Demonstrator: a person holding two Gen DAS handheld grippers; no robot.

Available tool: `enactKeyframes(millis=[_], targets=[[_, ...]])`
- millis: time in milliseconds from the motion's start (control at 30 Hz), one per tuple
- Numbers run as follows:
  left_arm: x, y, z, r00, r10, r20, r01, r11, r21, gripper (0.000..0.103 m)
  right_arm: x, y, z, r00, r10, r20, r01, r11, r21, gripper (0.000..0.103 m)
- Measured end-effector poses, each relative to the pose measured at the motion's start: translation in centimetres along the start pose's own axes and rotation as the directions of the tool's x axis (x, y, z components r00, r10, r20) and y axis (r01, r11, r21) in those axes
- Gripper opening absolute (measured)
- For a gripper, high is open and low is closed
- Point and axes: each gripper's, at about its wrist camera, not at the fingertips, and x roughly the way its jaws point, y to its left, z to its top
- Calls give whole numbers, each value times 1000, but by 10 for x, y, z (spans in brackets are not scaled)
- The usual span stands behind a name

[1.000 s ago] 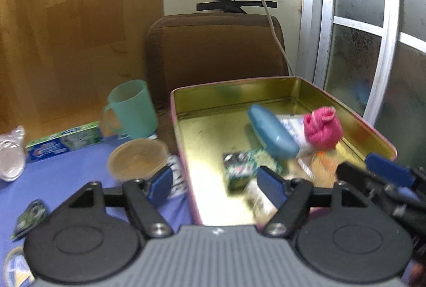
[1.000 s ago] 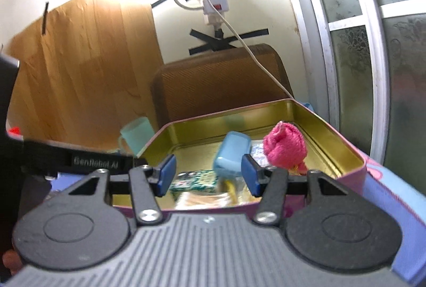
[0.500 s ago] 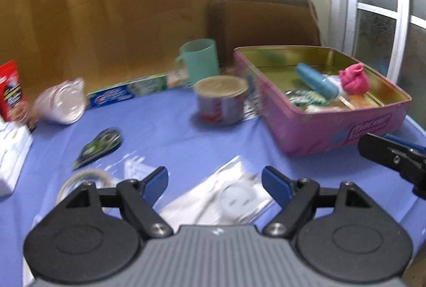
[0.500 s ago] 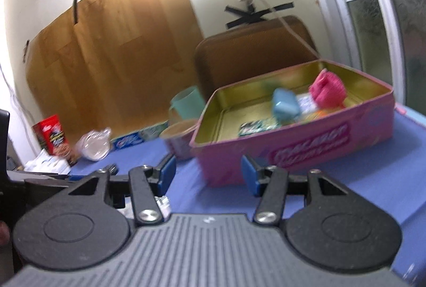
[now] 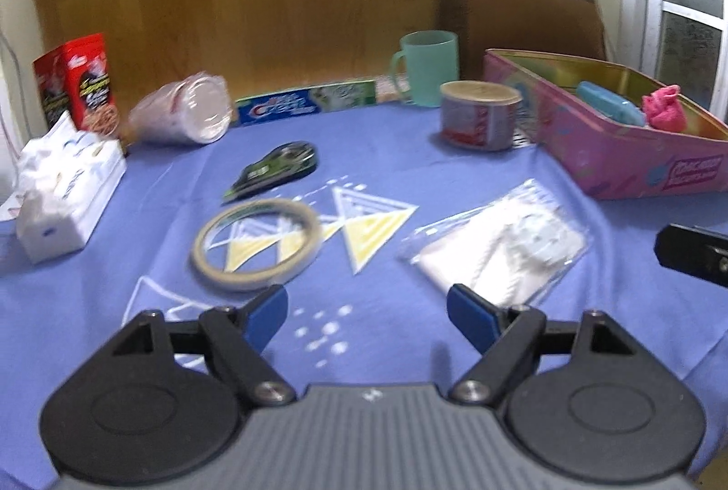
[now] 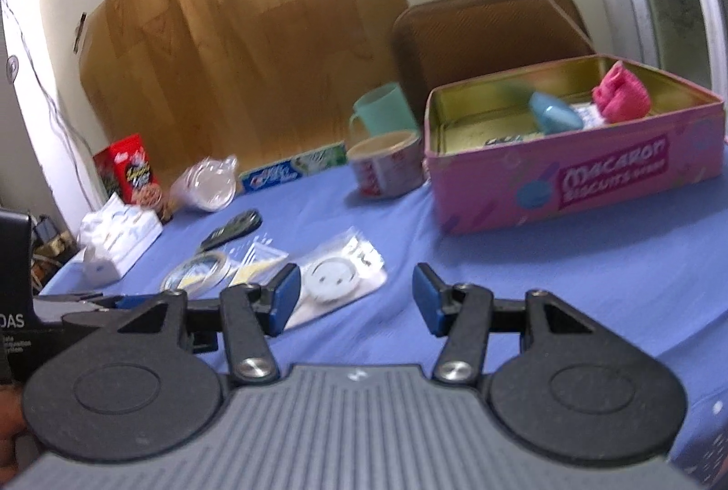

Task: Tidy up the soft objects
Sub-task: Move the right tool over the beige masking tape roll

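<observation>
Plastic pouch point(image 5: 496, 249) lay flat on the blue cloth point(image 5: 391, 153), just ahead-right of left gripper point(image 5: 366, 308), long axis diagonal toward pink tin point(image 5: 637, 171). Left nearer. Both grippers, right point(image 6: 355, 299) too, were wide open, empty.

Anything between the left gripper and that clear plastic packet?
No: in the left wrist view only bare blue cloth separates the open left gripper from the packet, which starts just past its right fingertip.

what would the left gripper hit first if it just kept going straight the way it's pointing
Probably the blue tablecloth itself: the open left gripper aims down between the tape ring and the clear plastic packet. Further along that line stands the toothpaste box, though depth is hard to judge.
</observation>
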Motion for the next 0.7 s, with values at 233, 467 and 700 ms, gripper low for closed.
enactKeyframes(millis=[233, 467, 700], targets=[[4, 30, -10, 998, 64, -10, -64, 998, -29, 80, 11, 17, -3, 999, 26, -40, -27, 999, -28, 57], [7, 58, -15, 992, 125, -9, -125, 991, -53, 80, 23, 34, -8, 995, 61, -78, -66, 996, -56, 57], [10, 82, -16, 987, 158, -4, -158, 985, -64, 84, 35, 51, -11, 990, 93, -108, -103, 990, -94, 57]])
